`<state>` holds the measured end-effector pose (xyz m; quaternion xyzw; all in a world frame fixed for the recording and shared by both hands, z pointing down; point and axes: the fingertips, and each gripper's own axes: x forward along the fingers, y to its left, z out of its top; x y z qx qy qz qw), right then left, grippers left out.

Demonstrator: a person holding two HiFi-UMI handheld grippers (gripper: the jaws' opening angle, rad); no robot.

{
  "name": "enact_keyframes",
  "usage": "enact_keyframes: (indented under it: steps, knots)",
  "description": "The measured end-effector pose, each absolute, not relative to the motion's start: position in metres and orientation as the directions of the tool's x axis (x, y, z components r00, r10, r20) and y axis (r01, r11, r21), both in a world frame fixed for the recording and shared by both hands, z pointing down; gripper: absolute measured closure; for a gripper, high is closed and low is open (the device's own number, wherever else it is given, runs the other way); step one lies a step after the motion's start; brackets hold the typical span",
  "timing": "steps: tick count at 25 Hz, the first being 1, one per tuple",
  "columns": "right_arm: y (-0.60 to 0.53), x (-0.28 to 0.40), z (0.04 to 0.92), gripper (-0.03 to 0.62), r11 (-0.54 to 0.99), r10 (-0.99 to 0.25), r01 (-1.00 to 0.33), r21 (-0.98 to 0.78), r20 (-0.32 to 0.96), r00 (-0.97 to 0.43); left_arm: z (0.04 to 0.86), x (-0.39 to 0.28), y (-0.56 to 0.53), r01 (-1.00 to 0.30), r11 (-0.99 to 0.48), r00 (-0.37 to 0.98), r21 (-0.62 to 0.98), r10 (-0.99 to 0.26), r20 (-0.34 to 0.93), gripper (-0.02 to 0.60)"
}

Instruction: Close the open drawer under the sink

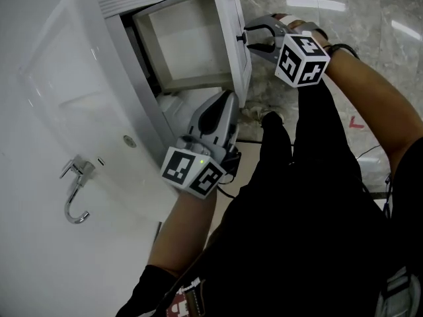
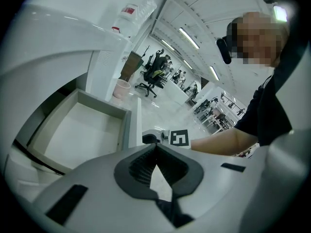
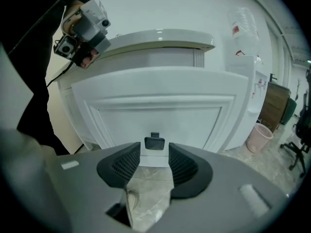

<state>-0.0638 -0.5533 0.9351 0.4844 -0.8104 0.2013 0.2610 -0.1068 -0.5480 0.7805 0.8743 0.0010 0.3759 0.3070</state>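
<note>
White drawer [image 1: 192, 41] — pulled open, panelled front, small dark handle [image 3: 154, 143].

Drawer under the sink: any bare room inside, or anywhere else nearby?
The white rectangular drawer is bare inside, between its walls; so is the white ceramic basin beside the chrome tap. Crowded: the drawer's front, by the left tool and right tool.

- Pink wastebasket [image 3: 257, 136]: stands on the floor and is the reference point for this list.
- Brown wooden cabinet [image 3: 273, 106]: just behind the wastebasket.
- Black office chairs [image 2: 153, 74]: beyond the wastebasket, on open floor.
- Floor [image 1: 344, 38]: glossy pale marble with grey veins, spreading out from under the wastebasket and mirroring lamps.
- Ceiling strip lights [image 2: 188, 38]: long and lit, in rows high above and beyond the wastebasket.
- White wall [image 3: 160, 4]: plain, well to one side of the wastebasket.
- Far rows of furniture [image 2: 214, 116]: well beyond the wastebasket, too small to tell.
</note>
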Motion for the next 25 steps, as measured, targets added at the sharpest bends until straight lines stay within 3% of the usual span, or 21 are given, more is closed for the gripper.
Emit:
enact_keyframes:
  steps: [8, 25]
  knots:
    - [-0.564, -0.067, 0.951, 0.465, 0.418, -0.693, -0.908, 0.001, 0.647, -0.319, 0.788, -0.114, -0.550, -0.239, -0.821, 0.720, 0.518, 0.208, 0.662, 0.581]
    - [-0.567, -0.068, 0.942, 0.473, 0.410, -0.696, -0.912, 0.000, 0.646, -0.313, 0.778, -0.124, -0.559, -0.293, -0.808, 0.749, 0.511, 0.138, 0.648, 0.581]
